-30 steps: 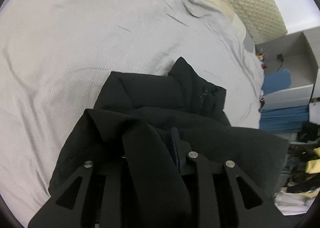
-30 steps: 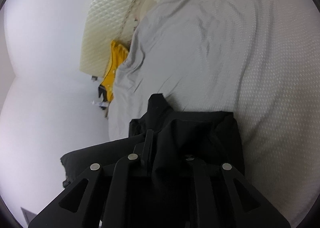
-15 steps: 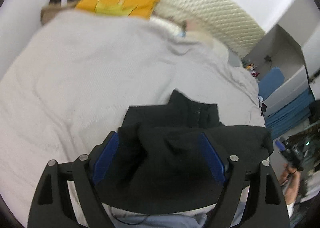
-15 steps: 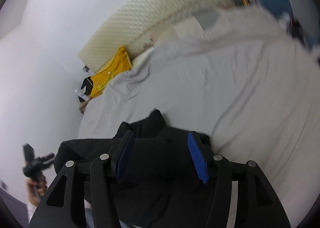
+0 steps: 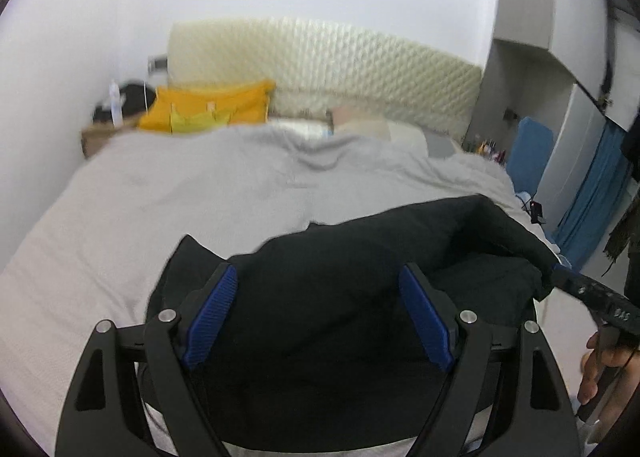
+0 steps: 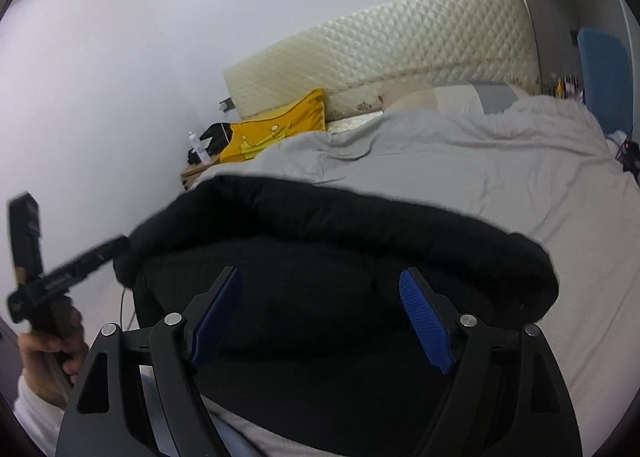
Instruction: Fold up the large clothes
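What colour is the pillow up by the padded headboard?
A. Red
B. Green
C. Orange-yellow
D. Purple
C: the orange-yellow pillow lies at the head of the grey-sheeted bed, just left of the cream quilted headboard.

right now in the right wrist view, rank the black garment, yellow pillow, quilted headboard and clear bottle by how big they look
1. black garment, though it lies nearest the camera, which inflates it
2. quilted headboard
3. yellow pillow
4. clear bottle, by far the smallest
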